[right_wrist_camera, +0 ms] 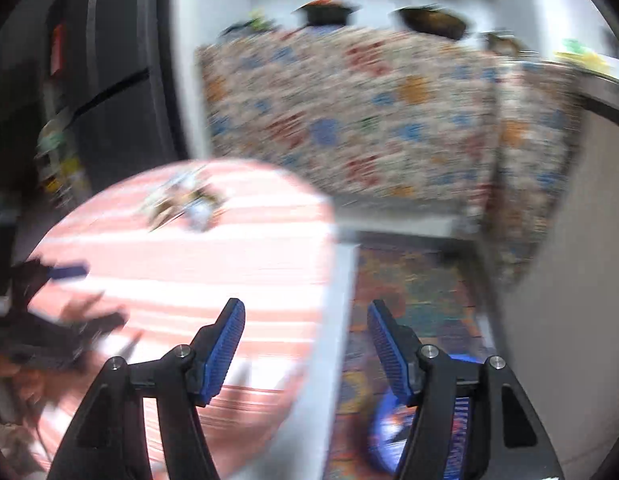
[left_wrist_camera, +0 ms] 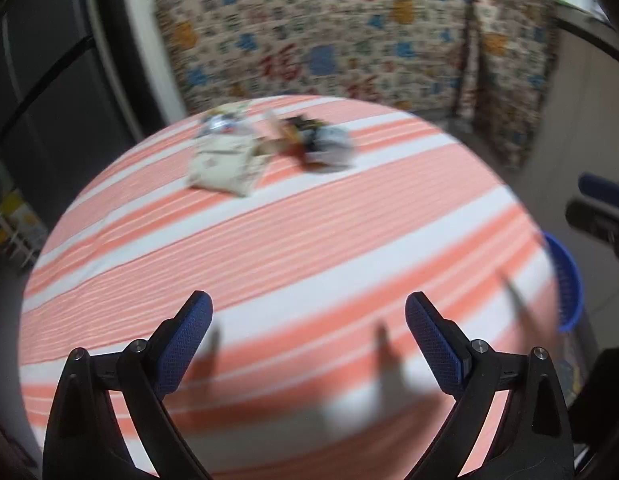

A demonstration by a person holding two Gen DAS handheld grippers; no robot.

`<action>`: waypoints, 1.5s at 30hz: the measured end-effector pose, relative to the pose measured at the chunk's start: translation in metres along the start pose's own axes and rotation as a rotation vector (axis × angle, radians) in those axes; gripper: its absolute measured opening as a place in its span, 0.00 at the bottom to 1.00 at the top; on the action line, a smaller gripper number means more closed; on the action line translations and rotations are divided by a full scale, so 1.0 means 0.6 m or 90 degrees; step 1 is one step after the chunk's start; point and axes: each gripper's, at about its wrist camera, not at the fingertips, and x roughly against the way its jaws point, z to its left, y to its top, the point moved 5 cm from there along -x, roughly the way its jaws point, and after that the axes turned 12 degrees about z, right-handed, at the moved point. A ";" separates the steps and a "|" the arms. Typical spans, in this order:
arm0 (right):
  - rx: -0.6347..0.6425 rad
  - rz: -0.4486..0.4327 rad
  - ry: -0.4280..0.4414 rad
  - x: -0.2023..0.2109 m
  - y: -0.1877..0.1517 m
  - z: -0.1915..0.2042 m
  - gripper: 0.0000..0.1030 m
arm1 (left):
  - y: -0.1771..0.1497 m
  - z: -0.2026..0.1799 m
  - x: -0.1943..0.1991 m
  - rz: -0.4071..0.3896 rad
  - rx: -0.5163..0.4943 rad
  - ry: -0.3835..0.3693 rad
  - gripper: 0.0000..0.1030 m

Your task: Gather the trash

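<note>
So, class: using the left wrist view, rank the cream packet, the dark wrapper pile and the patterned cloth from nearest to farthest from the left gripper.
1. Cream packet: on the striped table, ahead and slightly left of the left gripper.
2. Dark wrapper pile: just beyond it, to its right.
3. Patterned cloth: hanging behind the table, farthest.

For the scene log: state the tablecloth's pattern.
The tablecloth has salmon-pink and white stripes, clearest in the left wrist view.
</note>
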 end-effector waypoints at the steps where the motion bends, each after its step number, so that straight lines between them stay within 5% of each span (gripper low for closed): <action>1: 0.014 0.014 0.012 -0.017 0.004 0.036 0.63 | 0.002 0.018 -0.010 0.005 0.015 0.007 0.95; 9: 0.085 0.150 0.029 -0.157 0.045 0.188 0.63 | 0.014 0.113 -0.091 0.055 0.098 0.016 0.97; 22: 0.050 0.144 0.011 -0.227 0.092 0.181 0.79 | 0.044 0.136 -0.111 0.078 0.126 -0.030 0.96; 28: 0.051 0.144 0.008 -0.227 0.093 0.184 0.79 | 0.174 0.158 -0.066 0.006 0.184 -0.045 0.97; 33: 0.052 0.144 0.008 -0.227 0.093 0.183 0.79 | 0.267 0.161 -0.141 0.018 0.235 0.000 0.97; 37: 0.051 0.144 0.010 -0.228 0.094 0.182 0.79 | 0.246 0.146 -0.218 0.082 0.237 0.002 0.96; 45: 0.048 0.143 0.015 -0.227 0.094 0.186 0.79 | 0.151 0.131 -0.173 0.086 0.098 -0.042 0.94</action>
